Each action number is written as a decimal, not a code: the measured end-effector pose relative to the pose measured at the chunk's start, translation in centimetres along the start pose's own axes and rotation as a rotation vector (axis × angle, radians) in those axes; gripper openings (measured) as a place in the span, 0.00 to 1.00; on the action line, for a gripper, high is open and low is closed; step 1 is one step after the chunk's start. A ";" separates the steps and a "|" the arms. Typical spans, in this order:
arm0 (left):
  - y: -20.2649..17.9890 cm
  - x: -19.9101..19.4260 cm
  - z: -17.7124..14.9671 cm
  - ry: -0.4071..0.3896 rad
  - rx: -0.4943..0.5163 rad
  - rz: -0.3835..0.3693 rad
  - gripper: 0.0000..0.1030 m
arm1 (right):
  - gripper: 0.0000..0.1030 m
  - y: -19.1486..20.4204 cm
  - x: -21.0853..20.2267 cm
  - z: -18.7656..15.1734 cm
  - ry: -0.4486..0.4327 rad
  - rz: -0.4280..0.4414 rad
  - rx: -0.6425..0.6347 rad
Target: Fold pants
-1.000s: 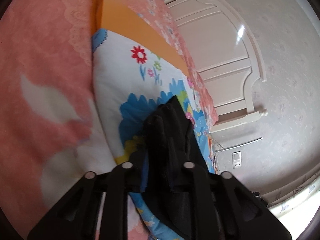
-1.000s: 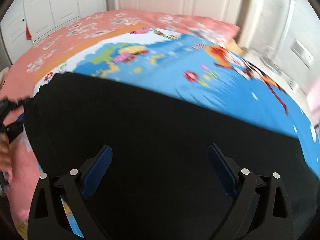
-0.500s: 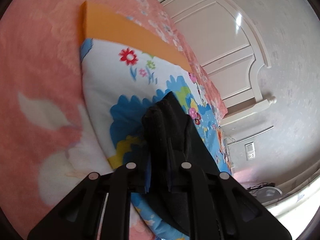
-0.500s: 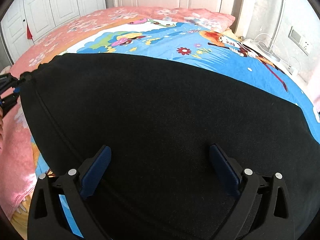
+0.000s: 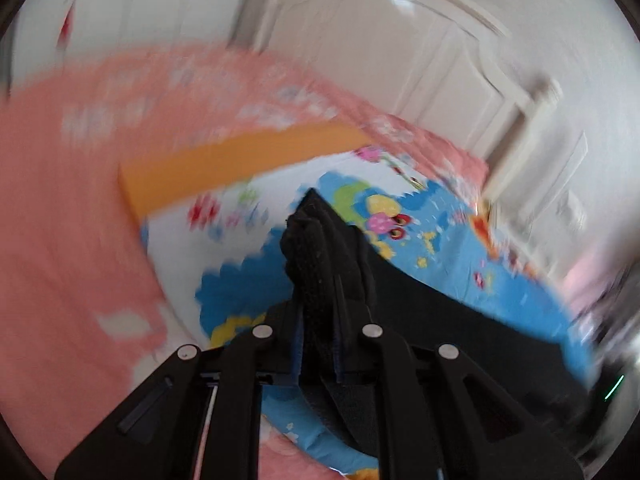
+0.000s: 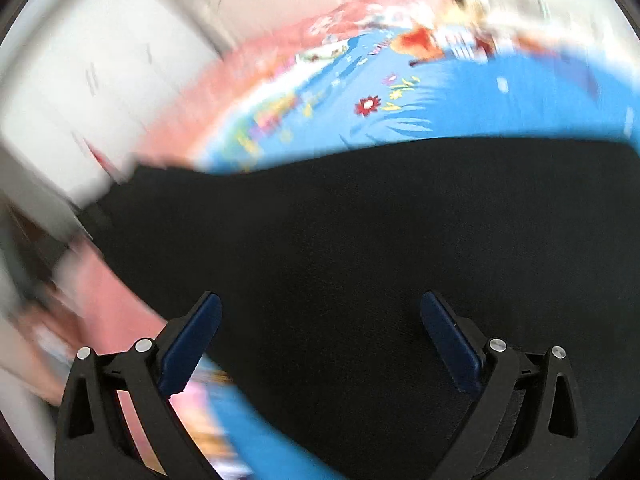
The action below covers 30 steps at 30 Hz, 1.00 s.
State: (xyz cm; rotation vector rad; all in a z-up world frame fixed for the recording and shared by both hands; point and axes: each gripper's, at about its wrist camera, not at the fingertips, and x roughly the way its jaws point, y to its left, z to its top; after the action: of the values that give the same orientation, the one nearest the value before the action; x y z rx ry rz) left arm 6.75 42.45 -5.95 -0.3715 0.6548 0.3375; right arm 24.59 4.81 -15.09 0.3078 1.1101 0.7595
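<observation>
My left gripper (image 5: pixel 318 344): jaws pinched on bunched corner of black fabric pants (image 6: pixel 360 240). Right gripper (image 6: pixel 320 340): jaws wide, holding nothing, above cloth. Pants spread over blue cartoon-print bedsheet (image 6: pixel 460 100) on bed. I judge fold barely begun; folding over and smoothing remain.

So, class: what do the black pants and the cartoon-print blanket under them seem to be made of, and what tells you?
Black pants: likely a matte knit or woven fabric; fine grainy texture shows where the left tool pinches a bunched edge, and there is no shine. Cartoon-print blanket: probably a smooth printed cotton-like sheet, flat and matte with bright dyes; motion blur leaves the weave unclear.
</observation>
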 end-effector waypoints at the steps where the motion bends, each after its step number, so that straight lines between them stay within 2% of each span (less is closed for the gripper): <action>1: -3.4 -1.2 0.1 -0.035 0.123 0.045 0.11 | 0.94 -1.2 -0.9 0.6 -0.003 0.080 0.072; 2: -5.8 -1.9 -0.1 -0.060 0.200 0.066 0.11 | 0.94 -2.6 -2.0 1.3 -0.013 0.152 0.133; 4: -11.3 -3.1 -1.4 -0.109 0.368 0.086 0.11 | 0.94 -4.2 -3.5 1.9 -0.031 0.204 0.166; 7: -20.1 -4.2 -6.6 -0.187 0.637 0.079 0.11 | 0.94 -7.1 -4.7 2.0 -0.035 0.383 0.264; 8: -23.1 -4.2 -9.8 -0.227 0.751 0.077 0.11 | 0.94 -8.3 -4.7 1.8 -0.031 0.453 0.316; 10: -26.8 -3.4 -15.5 -0.254 0.938 0.075 0.11 | 0.94 -9.6 -4.9 1.8 -0.031 0.448 0.356; 11: -28.3 -2.4 -18.9 -0.232 1.042 0.059 0.11 | 0.94 -10.1 -5.0 1.8 -0.035 0.425 0.356; 13: -29.3 -0.5 -23.2 -0.173 1.146 0.039 0.11 | 0.94 -10.6 -5.2 1.8 -0.038 0.440 0.365; 15: -29.1 -0.3 -24.3 -0.221 1.158 0.082 0.11 | 0.94 -10.5 -5.4 2.0 -0.038 0.436 0.360; 20: -28.8 -1.7 -22.8 -0.250 1.083 0.055 0.11 | 0.94 -8.0 -2.8 2.4 0.065 0.333 0.279; 26: -28.4 -4.1 -22.2 -0.312 1.037 0.012 0.11 | 0.94 -4.4 1.5 4.2 0.184 0.290 0.170; 27: -28.3 -4.3 -22.2 -0.320 1.031 0.009 0.11 | 0.89 -4.2 2.1 4.2 0.203 0.286 0.164; 28: -28.2 -4.6 -22.1 -0.327 1.027 0.008 0.11 | 0.80 -3.9 2.7 4.3 0.216 0.288 0.150; 29: -28.2 -4.7 -22.2 -0.330 1.030 0.007 0.11 | 0.57 -3.7 3.3 4.5 0.229 0.280 0.136; 30: -28.3 -4.7 -22.2 -0.331 1.035 0.007 0.11 | 0.40 -3.7 3.5 4.6 0.235 0.249 0.128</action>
State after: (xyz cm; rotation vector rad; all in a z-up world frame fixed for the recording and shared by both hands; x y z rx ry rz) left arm 3.35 7.03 -12.75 0.6645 0.4297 0.0314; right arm 30.92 5.19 -17.66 0.4802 1.3613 0.9645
